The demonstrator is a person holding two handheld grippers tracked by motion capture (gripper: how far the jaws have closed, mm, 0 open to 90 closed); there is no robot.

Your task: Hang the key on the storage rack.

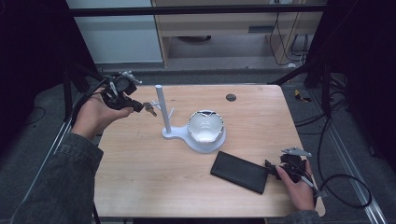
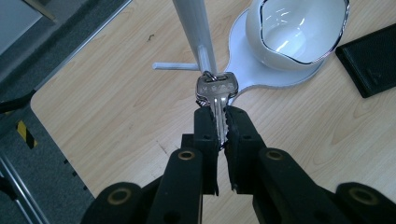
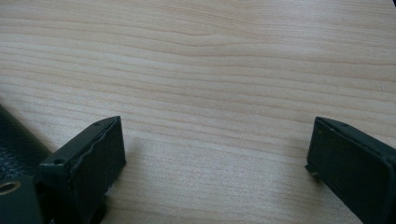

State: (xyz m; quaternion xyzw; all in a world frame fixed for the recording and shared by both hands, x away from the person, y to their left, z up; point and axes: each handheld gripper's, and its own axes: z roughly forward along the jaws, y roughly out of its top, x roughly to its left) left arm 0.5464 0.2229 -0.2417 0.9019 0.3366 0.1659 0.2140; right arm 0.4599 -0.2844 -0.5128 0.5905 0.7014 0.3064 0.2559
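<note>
The left hand-held gripper [image 2: 218, 125], clamped on the blade of a silver key [image 2: 216, 92], held its bow just before a side peg [image 2: 176, 66] of the white stand [image 2: 196, 28], long axis pointing at the post, while the right hand-held gripper [image 3: 215, 154] rested open on the counter [image 3: 210, 60], well apart.

The right tongs [image 3: 217, 154] stand wide apart, their two black ribbed jaws rising from the bottom corners with nothing between them. Below and beyond them lies the pale wood-grain counter [image 3: 210, 70], close under the jaws. At the left edge, just beside the left jaw, shows a corner of a black textured case [image 3: 16, 140] lying on the wood.
</note>
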